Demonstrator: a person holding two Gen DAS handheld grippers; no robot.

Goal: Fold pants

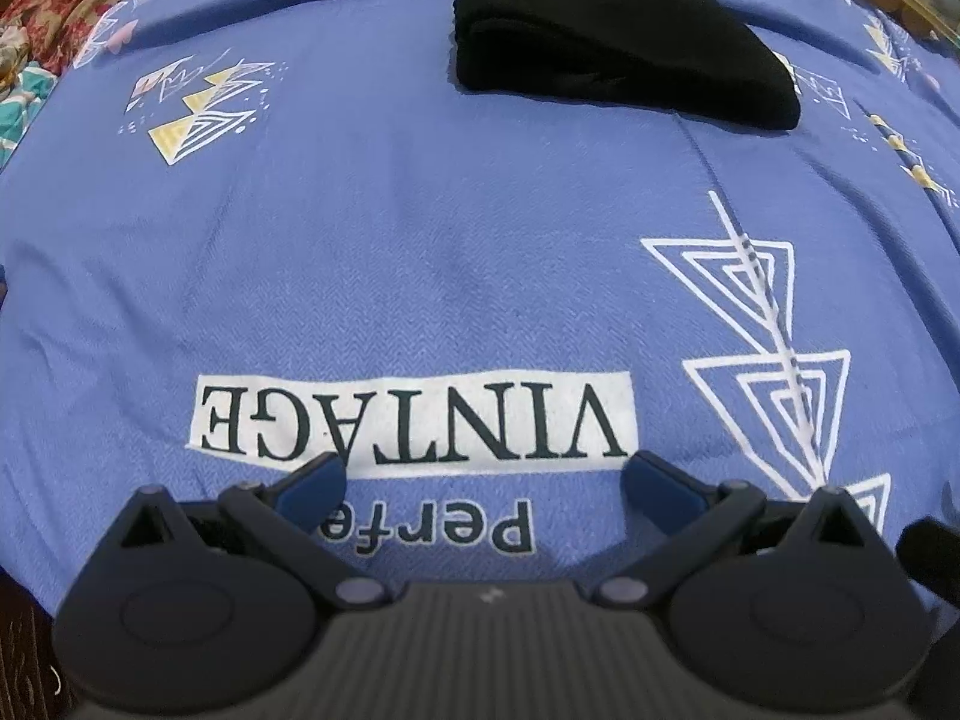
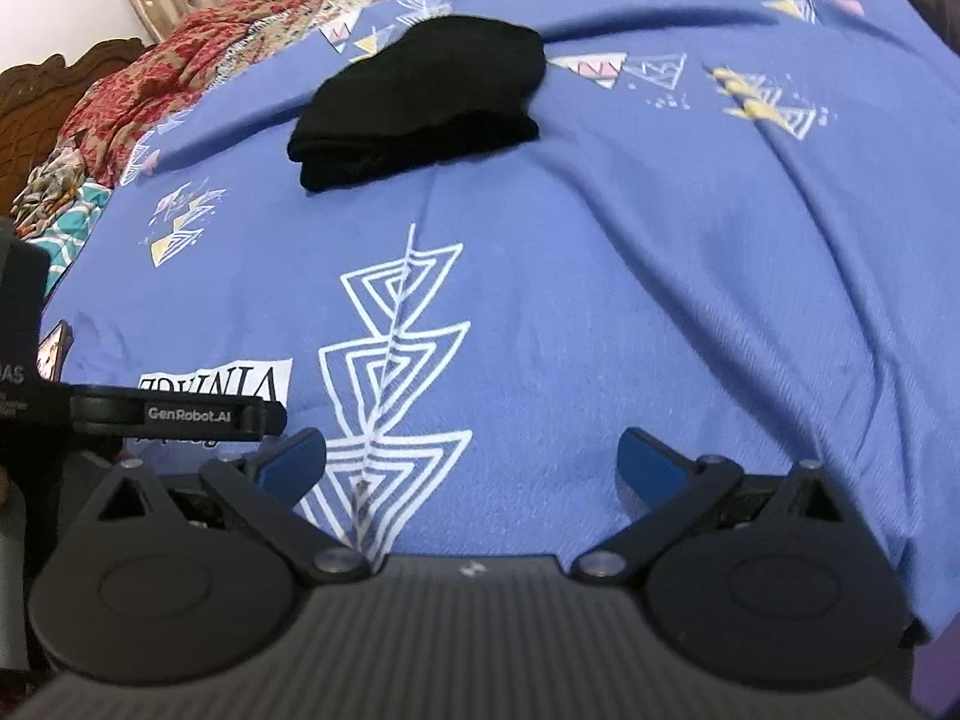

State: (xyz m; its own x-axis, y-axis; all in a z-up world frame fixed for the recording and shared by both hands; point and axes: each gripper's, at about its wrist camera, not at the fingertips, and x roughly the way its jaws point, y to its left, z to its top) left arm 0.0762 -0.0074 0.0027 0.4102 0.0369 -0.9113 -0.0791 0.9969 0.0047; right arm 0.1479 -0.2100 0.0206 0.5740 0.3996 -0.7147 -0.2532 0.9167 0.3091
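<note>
The black pants (image 1: 618,36) lie folded in a compact stack on the blue bedsheet (image 1: 420,252), far ahead of both grippers. They also show in the right wrist view (image 2: 420,102) at the upper left. My left gripper (image 1: 483,483) is open and empty, low over the sheet's "VINTAGE" print. My right gripper (image 2: 474,462) is open and empty over a white triangle print, well short of the pants. The left gripper's body (image 2: 180,414) shows at the left edge of the right wrist view.
A red patterned blanket (image 2: 180,60) is bunched along the far left of the bed, with a carved wooden headboard (image 2: 36,96) behind it. The sheet (image 2: 720,300) has soft creases on the right and drops off at the near right edge.
</note>
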